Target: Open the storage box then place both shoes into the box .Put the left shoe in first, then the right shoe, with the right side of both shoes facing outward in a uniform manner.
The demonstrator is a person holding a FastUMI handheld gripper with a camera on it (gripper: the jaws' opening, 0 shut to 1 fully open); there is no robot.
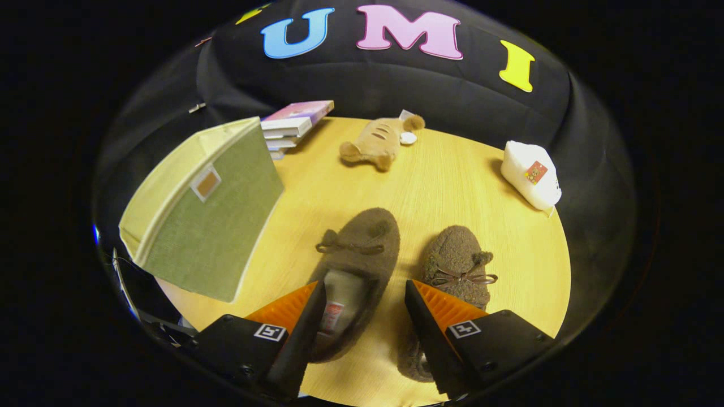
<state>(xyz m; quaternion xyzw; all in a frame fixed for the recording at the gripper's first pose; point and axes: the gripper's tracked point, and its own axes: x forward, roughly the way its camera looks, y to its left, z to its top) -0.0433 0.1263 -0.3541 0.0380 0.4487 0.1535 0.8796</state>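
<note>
Fingers of the gripper (pixel 365 316) are spread apart, nothing held. Between and just ahead of them the left-hand brown fuzzy slipper with a bow (pixel 353 265) is seen, its long axis running away from the gripper, toe far. The second brown fuzzy slipper (pixel 455 263) lies just beside it, partly under the other finger. The green fabric storage box (pixel 206 212) stands on the pale wooden table (pixel 441 181), off toward the first slipper's side; whether its top is open cannot be told.

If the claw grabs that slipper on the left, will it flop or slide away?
The left slipper looks soft and fuzzy, so it will probably sag when lifted. Its fleece should grip rather than slip. The open claw straddles its heel.
</note>
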